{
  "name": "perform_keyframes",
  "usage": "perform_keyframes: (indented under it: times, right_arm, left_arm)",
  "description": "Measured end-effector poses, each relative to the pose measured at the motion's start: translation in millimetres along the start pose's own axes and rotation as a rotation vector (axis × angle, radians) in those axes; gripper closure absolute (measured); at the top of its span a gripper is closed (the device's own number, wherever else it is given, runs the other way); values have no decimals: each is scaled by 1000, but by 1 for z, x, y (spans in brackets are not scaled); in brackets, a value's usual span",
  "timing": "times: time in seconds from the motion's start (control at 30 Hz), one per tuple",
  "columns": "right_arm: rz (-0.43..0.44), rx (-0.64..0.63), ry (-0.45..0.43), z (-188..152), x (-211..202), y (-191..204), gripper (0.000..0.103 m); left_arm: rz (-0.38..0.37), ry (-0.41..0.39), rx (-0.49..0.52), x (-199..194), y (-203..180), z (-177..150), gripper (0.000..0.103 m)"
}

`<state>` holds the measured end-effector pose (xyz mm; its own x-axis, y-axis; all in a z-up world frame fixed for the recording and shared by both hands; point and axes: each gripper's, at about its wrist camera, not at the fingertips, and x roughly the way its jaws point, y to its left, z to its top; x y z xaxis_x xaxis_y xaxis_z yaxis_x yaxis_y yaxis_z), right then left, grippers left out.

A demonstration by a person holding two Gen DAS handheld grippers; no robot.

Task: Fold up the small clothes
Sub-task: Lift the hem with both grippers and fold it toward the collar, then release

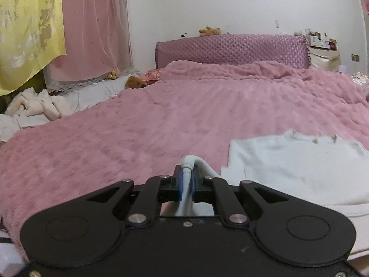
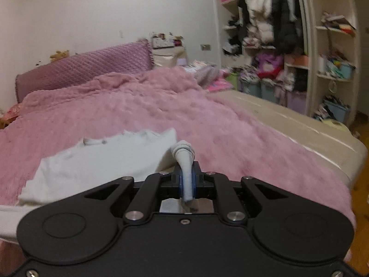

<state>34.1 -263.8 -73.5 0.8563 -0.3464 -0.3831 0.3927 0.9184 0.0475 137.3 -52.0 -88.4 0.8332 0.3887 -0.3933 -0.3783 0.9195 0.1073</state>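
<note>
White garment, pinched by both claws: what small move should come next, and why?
Probably carry both pinched parts forward over the white garment. Left claw and right claw are shut on its near part, while the rest lies flat on the pink blanket.

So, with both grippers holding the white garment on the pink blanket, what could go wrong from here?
1. Each grip is thin: the left gripper and right gripper pinch only a bunched edge of the white garment, so the cloth may slip out.
2. The fluffy pink blanket could drag on the fabric and wrinkle the fold.
3. The garment lies near the bed's front edge and might slide off.
</note>
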Motion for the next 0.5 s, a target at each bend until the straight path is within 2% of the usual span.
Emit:
perform_keyframes:
  times: [0.17, 0.27, 0.37, 0.43, 0.5]
  right_arm:
    - [35, 10, -38, 32, 62, 23, 100]
    - [40, 8, -47, 46, 103, 31, 100]
    - [26, -7, -67, 45, 146, 38, 100]
    - [1, -29, -74, 40, 170, 43, 99]
    - [-33, -22, -72, 34, 201, 45, 91]
  left_arm:
    - [3, -12, 2, 73, -32, 33, 95]
    - [21, -19, 24, 119, -56, 40, 93]
    - [19, 21, 52, 164, -79, 36, 90]
    - [12, 78, 69, 196, -91, 30, 85]
    - [23, 111, 74, 215, -94, 25, 81]
